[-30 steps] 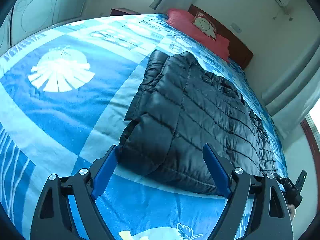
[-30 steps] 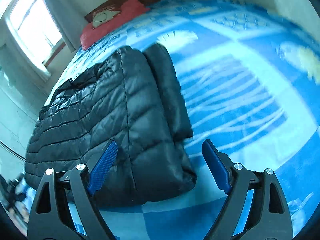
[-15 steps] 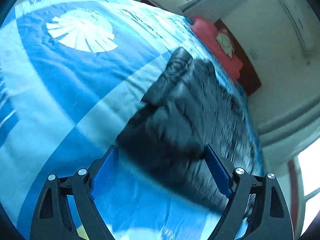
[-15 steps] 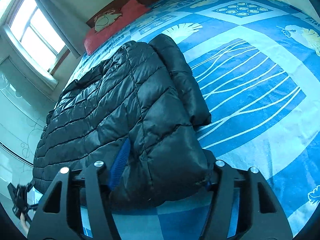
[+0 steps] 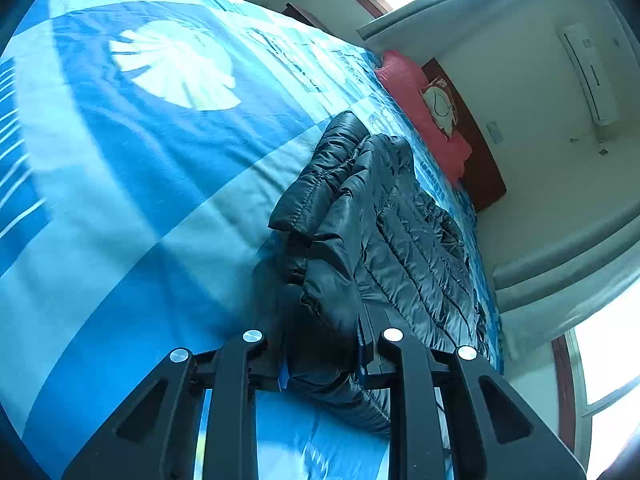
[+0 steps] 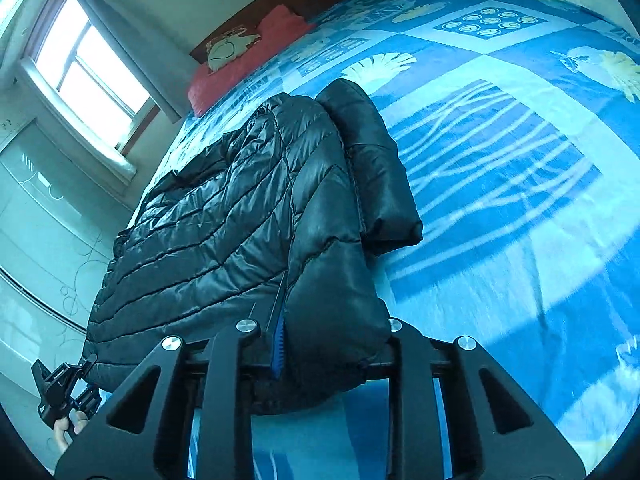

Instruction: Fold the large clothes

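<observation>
Both jaws have just been closing: left gripper [image 5: 324, 364] and right gripper [image 6: 332, 352] each clamp the near hem of the black quilted puffer jacket [image 6: 224, 220], whose length stretches ahead toward the pillow.

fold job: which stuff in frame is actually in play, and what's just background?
In play: black puffer jacket; left tongs and right tongs, both clamped on its near edge.

Background: blue bedspread, red pillow, window, air conditioner.

Both wrist cams sit low, close behind jaws, facing headboard; both share jacket [image 5: 400, 240] w/ bed [image 6: 500, 200].
</observation>
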Demonstrator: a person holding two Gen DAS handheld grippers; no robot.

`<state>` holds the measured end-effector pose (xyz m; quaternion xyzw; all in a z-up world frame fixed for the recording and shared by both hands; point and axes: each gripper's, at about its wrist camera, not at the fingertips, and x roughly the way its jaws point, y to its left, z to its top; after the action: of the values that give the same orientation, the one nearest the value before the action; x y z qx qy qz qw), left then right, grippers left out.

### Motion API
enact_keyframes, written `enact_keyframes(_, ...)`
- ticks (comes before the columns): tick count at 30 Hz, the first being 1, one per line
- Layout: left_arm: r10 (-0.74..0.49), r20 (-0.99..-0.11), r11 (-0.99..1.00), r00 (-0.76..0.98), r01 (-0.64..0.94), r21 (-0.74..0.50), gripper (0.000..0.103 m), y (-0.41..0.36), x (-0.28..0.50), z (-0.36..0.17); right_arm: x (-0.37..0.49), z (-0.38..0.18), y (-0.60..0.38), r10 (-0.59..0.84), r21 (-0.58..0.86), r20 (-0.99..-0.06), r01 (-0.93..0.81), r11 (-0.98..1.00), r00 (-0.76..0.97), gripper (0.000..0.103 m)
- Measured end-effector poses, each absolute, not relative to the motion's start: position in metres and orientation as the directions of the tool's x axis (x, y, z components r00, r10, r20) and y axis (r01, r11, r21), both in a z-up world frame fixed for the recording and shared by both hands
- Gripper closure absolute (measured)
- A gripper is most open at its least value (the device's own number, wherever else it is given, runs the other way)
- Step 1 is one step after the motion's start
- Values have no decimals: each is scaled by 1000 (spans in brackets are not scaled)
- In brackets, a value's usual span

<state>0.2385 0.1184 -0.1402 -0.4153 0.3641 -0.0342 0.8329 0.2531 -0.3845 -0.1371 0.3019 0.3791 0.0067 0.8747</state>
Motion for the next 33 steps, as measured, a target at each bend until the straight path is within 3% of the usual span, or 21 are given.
enact_keyframes(14,-373,-611,680,698,-243,-692,79,133,148,-141,155,-139,-374,249,531,-674,221,818,696,79)
enact_keyframes(24,-390,-616,679,684,-239,-695,78,139,125,-144,123,-147,-370,252,533,-684,232,814,685,77)
enact_keyframes(29,-357,-651,717,670,-250,-651,56,139,134,-138,119,-145,-375,217,500,-709,261,826,671,53)
enact_keyframes(31,-334,-666,749,667,-241,-617,38,138,130,-132,109,-143,-376,193,471,-721,266,841,666,43)
enact_keyframes(33,-330,-669,775,666,-213,-594,34,141,121,-129,97,-140,-376,172,441,-732,266,857,660,41)
